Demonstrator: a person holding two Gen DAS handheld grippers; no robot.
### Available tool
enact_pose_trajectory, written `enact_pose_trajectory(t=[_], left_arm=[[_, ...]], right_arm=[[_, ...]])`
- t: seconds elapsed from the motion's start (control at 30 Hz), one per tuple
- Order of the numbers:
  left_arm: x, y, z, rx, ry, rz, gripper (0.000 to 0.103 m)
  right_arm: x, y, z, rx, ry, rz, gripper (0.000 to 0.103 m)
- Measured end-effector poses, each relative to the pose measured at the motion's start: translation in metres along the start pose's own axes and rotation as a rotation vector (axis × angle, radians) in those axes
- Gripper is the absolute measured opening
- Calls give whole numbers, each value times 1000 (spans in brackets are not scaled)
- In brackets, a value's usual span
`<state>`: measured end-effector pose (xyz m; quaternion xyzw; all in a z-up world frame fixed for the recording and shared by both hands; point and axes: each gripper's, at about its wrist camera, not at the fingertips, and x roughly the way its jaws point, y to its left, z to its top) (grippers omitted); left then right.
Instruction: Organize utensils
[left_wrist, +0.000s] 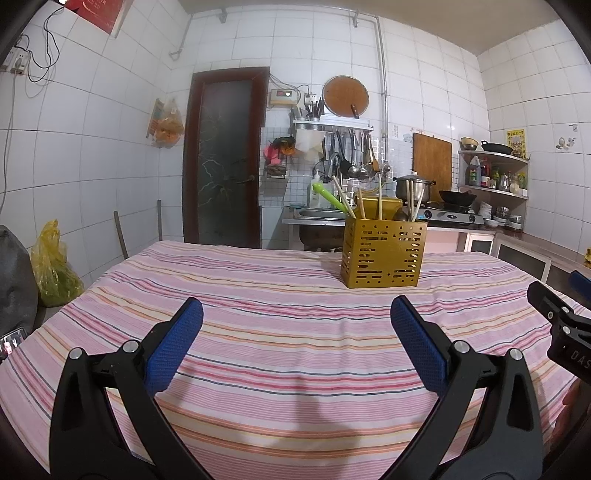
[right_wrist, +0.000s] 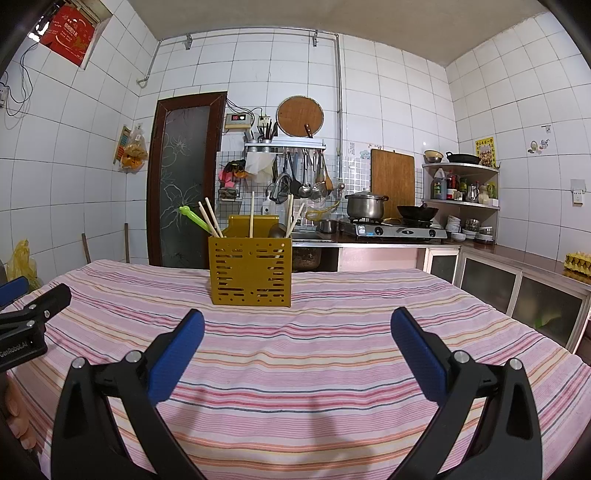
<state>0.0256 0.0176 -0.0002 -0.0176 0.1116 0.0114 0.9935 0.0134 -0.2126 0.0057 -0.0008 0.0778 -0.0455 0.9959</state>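
- The yellow utensil holder (left_wrist: 384, 253) stands upright on the striped tablecloth (left_wrist: 280, 332), toward the far side of the table, with the chopsticks (left_wrist: 343, 197), a green-handled utensil (left_wrist: 328, 197) and a dark spoon (right_wrist: 277, 230) standing in it.
- The left gripper (left_wrist: 295, 328) hangs low over the near part of the cloth, jaws spread wide and empty; the holder lies ahead of it and off to the right.
- The right gripper (right_wrist: 297, 338) is likewise wide and empty; the holder lies ahead and a little to the left of its centre line.
- Judging by this, the holder sits between the two lines of approach, somewhat closer to the right gripper's axis, so that hand looks better placed to reach first.
- The utensils' long axes run near vertical, fanning outward, so a grasp would likely come across a shaft from above.
- The right wrist view shows the holder's front face squarely and the spoon bowl; the left wrist view shows its right side wall instead.
- No loose utensils show on the cloth in either view.
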Motion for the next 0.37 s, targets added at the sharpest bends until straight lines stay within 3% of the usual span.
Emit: enact_pose_trajectory(t=[0.37], left_arm=[[-1,-1,0,-2,4,-7,98]], right_arm=[[0,0,0,0,0,0,99]])
